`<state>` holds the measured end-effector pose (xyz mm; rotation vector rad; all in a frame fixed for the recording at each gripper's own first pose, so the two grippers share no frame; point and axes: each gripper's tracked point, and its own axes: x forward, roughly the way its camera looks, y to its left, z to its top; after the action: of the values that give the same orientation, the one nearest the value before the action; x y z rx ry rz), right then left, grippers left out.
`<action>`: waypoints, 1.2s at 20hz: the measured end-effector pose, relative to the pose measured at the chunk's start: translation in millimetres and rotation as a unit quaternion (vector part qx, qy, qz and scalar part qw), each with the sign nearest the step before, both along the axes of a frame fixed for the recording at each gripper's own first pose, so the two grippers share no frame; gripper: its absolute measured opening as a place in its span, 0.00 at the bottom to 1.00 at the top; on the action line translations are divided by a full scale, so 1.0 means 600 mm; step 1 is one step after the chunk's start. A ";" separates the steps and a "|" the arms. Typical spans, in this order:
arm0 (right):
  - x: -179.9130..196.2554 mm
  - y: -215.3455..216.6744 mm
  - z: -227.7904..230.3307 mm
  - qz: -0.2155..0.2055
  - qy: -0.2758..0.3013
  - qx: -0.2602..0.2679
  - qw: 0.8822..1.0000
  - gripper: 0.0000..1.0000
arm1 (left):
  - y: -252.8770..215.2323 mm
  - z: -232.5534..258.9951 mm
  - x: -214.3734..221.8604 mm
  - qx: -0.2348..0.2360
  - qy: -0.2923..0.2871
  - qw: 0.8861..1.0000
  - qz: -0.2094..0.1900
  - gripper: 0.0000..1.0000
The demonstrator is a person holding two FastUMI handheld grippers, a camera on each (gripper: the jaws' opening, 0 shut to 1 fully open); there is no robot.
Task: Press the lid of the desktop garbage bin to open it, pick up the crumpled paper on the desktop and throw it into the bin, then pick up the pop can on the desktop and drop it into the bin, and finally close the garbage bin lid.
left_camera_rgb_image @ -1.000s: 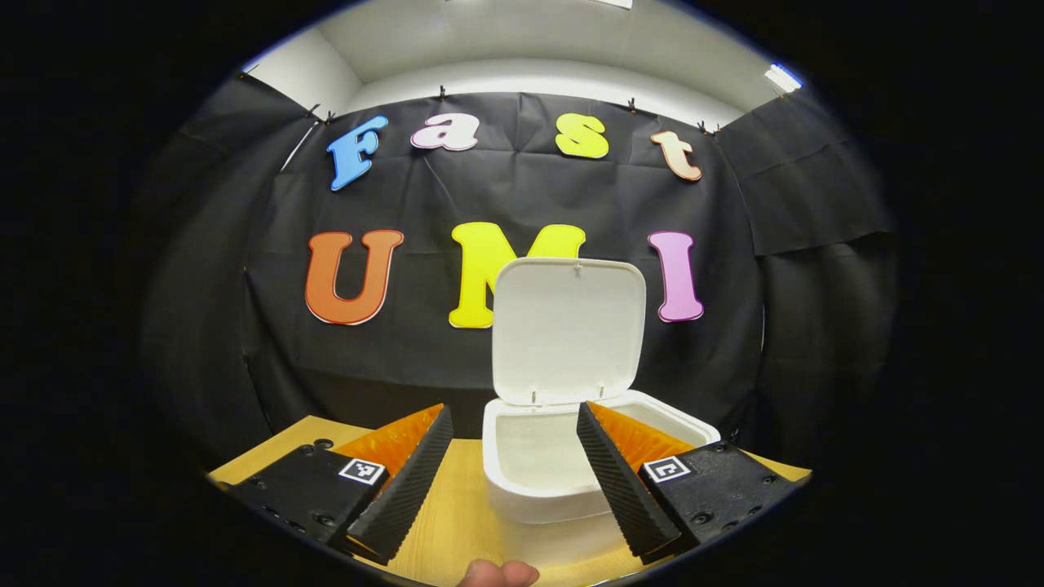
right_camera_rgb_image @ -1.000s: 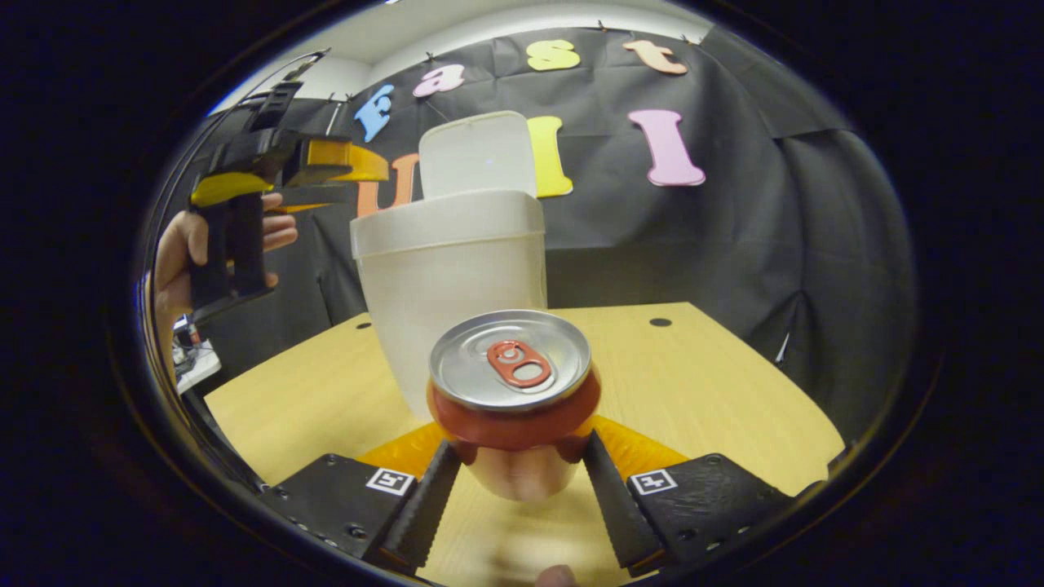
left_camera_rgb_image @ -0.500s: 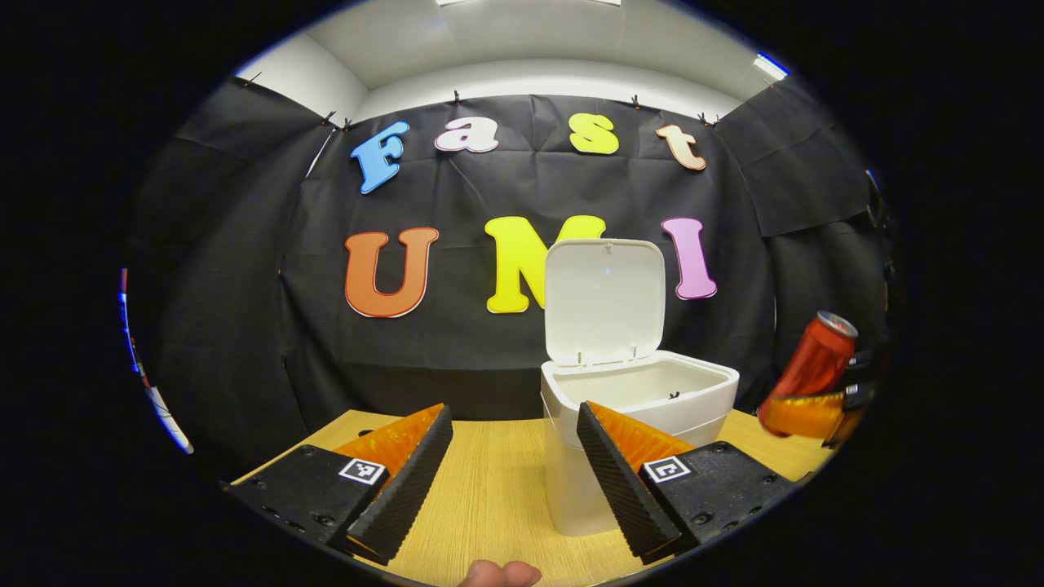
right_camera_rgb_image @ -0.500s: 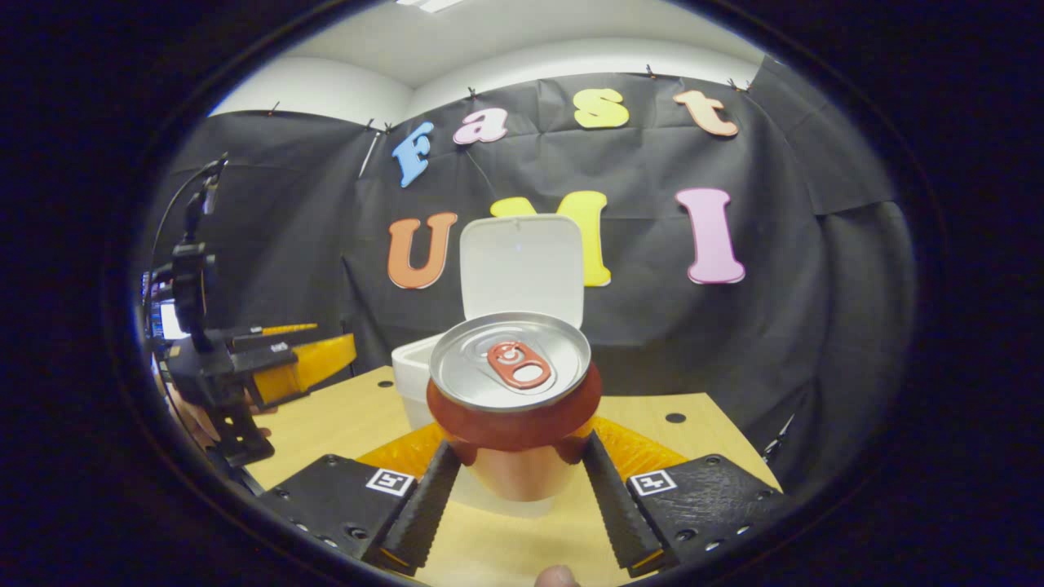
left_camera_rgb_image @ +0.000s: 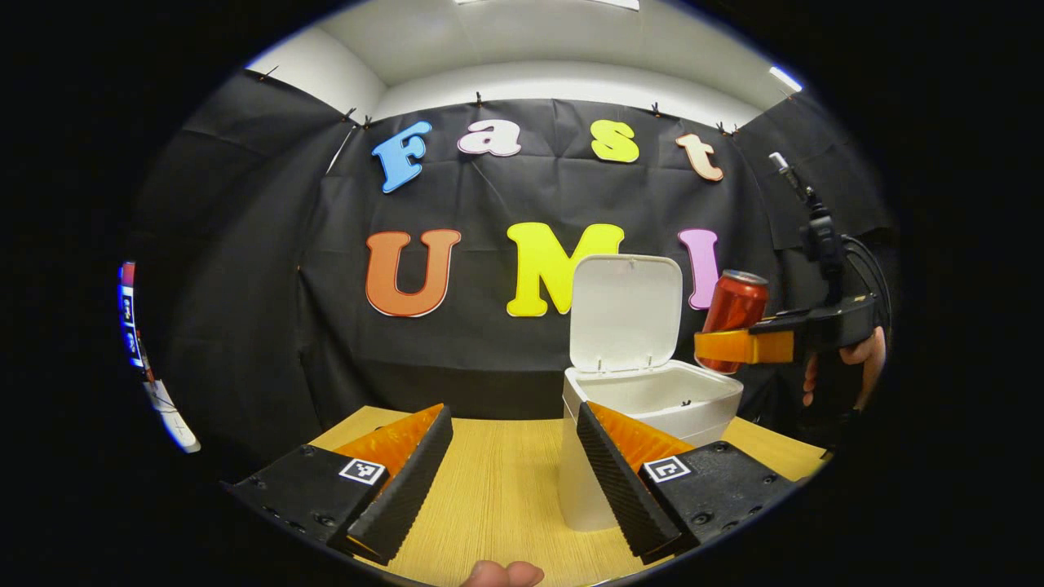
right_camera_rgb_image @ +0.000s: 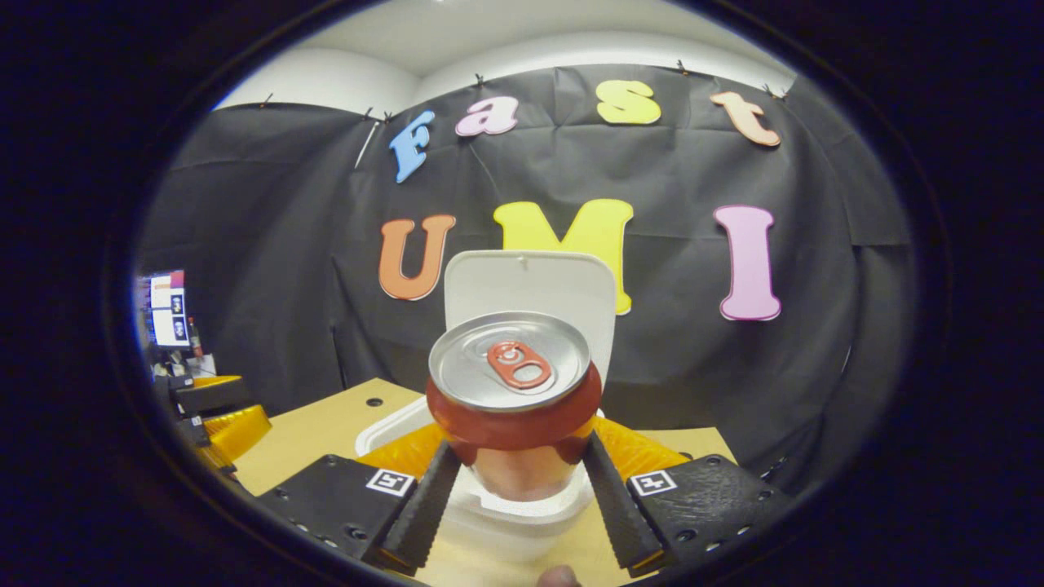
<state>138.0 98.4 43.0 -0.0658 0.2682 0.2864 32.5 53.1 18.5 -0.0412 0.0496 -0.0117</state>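
Observation:
The white desktop bin [left_camera_rgb_image: 608,477] stands on the wooden table with its lid [left_camera_rgb_image: 625,314] raised upright. In the left gripper view my left gripper [left_camera_rgb_image: 514,469] is open with nothing between its fingers, low over the table, left of and in front of the bin. Farther off, the right gripper [left_camera_rgb_image: 738,346] holds the red pop can [left_camera_rgb_image: 732,310] in the air above the bin's right rim. In the right gripper view the right gripper [right_camera_rgb_image: 514,497] is shut on the pop can [right_camera_rgb_image: 512,391], silver top toward the camera, over the open bin [right_camera_rgb_image: 383,428] and before its lid [right_camera_rgb_image: 530,285].
The wooden table [left_camera_rgb_image: 489,489] stretches in front of and left of the bin. A hand [left_camera_rgb_image: 856,363] holds the right gripper at the far right. The other gripper [right_camera_rgb_image: 220,416] sits low at the left edge of the right gripper view. A screen [right_camera_rgb_image: 167,310] glows behind it.
The right gripper has lifted the can from table height up and forward over the bin's opening. My left gripper has drawn back and leftward from the bin, staying open.

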 end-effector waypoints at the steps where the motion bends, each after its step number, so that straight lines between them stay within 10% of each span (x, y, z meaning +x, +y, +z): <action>1: 0.007 0.005 -0.007 0.001 0.009 -0.002 1.000 0.80 | 0.003 0.003 -0.002 -0.001 -0.001 1.000 0.001 0.99; 14: 0.057 0.017 -0.048 -0.010 0.048 -0.008 0.999 0.82 | 0.005 0.004 -0.001 0.003 -0.002 1.000 -0.001 0.99; 24: 0.062 0.017 0.056 -0.042 -0.030 0.016 0.999 0.93 | -0.007 -0.002 -0.005 0.004 -0.004 1.000 -0.014 0.99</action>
<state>175.0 108.7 76.5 -0.0319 0.2072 0.2038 29.3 49.1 17.4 -0.0325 0.0414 -0.0399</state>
